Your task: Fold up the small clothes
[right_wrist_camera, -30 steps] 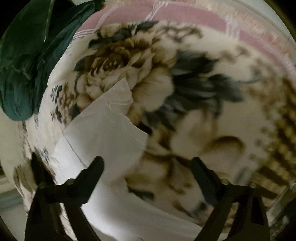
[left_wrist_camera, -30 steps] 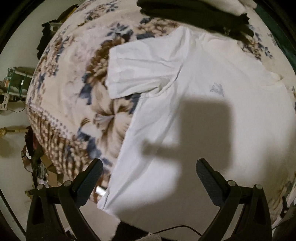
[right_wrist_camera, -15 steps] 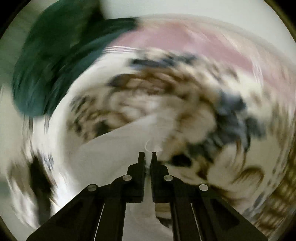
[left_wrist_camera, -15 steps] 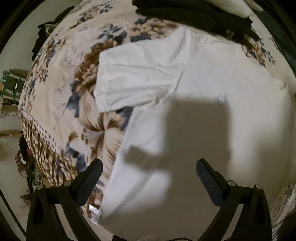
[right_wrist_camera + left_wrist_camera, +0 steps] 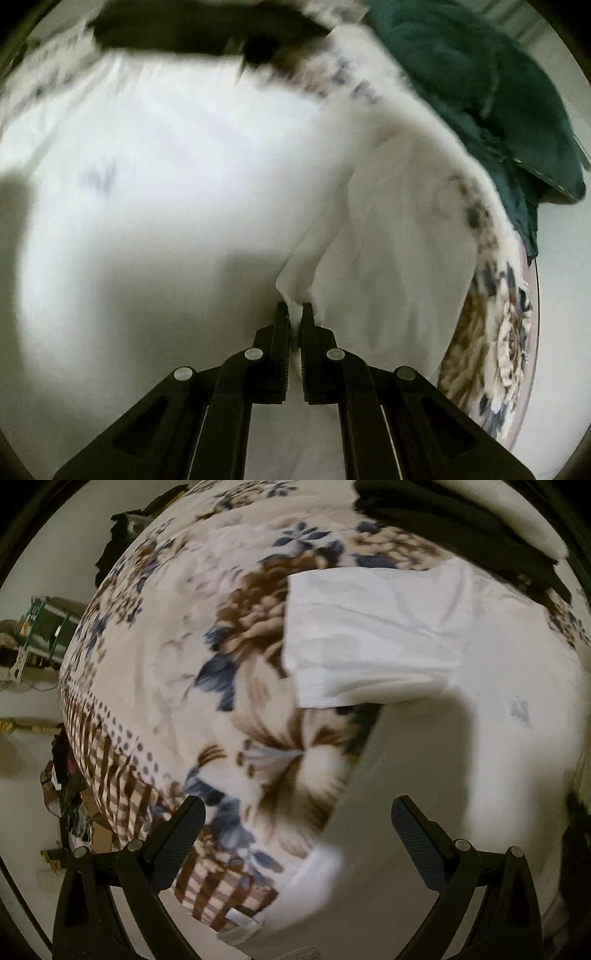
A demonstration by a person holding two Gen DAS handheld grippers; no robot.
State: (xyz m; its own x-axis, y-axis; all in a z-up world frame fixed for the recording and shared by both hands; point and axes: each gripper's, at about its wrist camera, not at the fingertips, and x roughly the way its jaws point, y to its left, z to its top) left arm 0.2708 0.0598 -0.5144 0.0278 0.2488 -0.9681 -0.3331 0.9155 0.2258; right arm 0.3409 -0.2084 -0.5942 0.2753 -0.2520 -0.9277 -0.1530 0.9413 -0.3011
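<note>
White T-shirt [image 5: 461,738]: spread on floral blanket [image 5: 166,664]
Right gripper [image 5: 294,314]: jaws pinched tight on T-shirt fold
Left gripper [image 5: 297,830]: jaws wide, empty, above hem edge

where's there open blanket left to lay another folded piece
The bare stretch of floral blanket lies left of the white t-shirt and its spread sleeve, out to the checked border. The far end is crowded by dark clothes; a green garment fills the right side.

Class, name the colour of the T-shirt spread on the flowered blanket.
White T-shirt, with one small faint bluish-grey mark on it; the left wrist view shows it best.
</note>
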